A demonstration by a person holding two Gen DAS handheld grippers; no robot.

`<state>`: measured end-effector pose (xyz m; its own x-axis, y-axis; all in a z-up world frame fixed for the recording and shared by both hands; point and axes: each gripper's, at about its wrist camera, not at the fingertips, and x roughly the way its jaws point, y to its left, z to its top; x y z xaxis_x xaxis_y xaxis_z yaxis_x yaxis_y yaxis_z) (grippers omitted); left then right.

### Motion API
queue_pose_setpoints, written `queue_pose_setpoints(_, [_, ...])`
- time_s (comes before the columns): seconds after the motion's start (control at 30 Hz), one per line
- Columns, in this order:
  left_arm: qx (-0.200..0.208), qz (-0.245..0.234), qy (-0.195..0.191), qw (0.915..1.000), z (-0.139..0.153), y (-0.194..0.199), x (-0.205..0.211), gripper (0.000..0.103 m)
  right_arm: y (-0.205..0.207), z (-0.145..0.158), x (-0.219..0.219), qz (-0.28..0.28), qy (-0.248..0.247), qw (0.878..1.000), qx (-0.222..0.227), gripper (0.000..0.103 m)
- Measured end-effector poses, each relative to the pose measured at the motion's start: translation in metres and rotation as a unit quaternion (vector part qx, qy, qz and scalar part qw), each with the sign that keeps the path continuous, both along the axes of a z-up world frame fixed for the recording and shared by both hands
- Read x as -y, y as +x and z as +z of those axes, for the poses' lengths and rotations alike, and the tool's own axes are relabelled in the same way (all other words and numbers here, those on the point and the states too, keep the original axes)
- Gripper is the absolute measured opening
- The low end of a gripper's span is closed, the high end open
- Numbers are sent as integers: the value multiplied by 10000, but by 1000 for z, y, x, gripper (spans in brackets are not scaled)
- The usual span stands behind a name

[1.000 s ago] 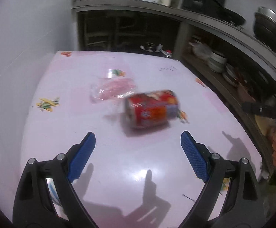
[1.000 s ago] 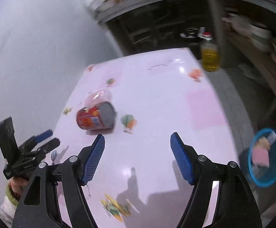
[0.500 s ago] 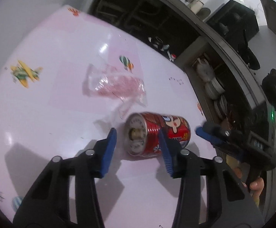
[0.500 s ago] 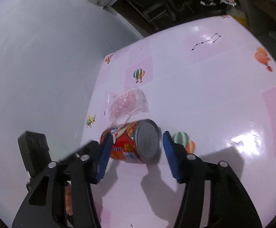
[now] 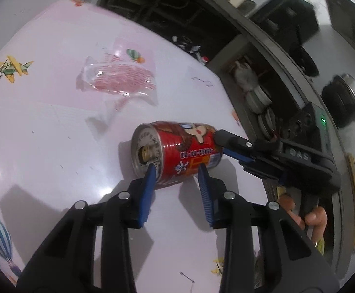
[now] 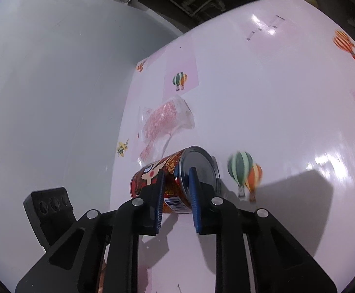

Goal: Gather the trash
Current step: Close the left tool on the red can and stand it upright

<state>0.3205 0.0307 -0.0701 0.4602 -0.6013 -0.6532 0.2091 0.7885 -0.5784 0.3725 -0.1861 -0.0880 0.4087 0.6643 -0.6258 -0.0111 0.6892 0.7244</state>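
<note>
Can (image 5: 177, 153) on side on bench (image 5: 43, 134), wrapper (image 5: 118, 80) just beyond. Left gripper (image 5: 177, 173) jaws closing across open end, right gripper (image 6: 177, 178) jaws closing at base rim — both narrow. Risk: round wall squirts out, rolls; two grips fighting, denting can.

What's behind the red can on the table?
Behind the red can, a clear plastic wrapper lies flat on the table. The tabletop directly under the can is hidden.

My table (image 5: 43, 146) wore a glossy pink cartoon-print cover; on it lay a red can (image 5: 177, 151) and a crumpled clear wrapper (image 5: 118, 80).
</note>
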Motion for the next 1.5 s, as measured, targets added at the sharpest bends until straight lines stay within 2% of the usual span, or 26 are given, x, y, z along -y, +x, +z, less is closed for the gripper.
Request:
queue_pose_setpoints(0.23, [308,-413,50,9987,12,-56,26,33,-36,-14,28,-145,608,9976,-294,18])
queue_pose_setpoints(0.33, [387,-469,85,9981,15,-75,33,33,-52,-17,36,-224,755,9961,-411,18])
queue_pose_setpoints(0.47, [635,-470,18,9969,27,-99,32,35,-73,-27,45,-328,1220,9892,-738,17])
queue_pose_setpoints(0.63, [832,-691,-40,9941,39,-102,46,36,-89,-43,59,-608,1703,9785,-987,17])
queue_pose_setpoints(0.73, [901,-832,-95,9924,42,-101,58,36,-96,-45,71,-819,1734,9765,-985,17])
queue_pose_setpoints(0.83, [1011,-993,-92,9899,45,-100,73,36,-102,-46,80,-1012,1659,9758,-1000,17])
queue_pose_setpoints(0.93, [1039,-1138,-105,9880,45,-94,89,36,-107,-47,95,-1219,1385,9771,-1065,17])
queue_pose_setpoints(1.17, [1303,-1318,241,9824,47,-97,109,39,-115,-46,111,-1417,860,9815,-956,17])
queue_pose_setpoints(1.27, [1527,-1299,482,9785,49,-105,111,48,-116,-43,116,-1470,674,9832,-850,17])
queue_pose_setpoints(1.33, [1645,-1257,607,9764,50,-107,111,61,-118,-40,118,-1491,538,9843,-776,17])
queue_pose_setpoints(1.4, [1826,-1202,902,9716,51,-110,113,70,-121,-36,122,-1502,361,9856,-690,17])
queue_pose_setpoints(1.5, [1965,-1339,1353,9618,46,-107,127,81,-128,-28,127,-1523,16,9870,-509,26])
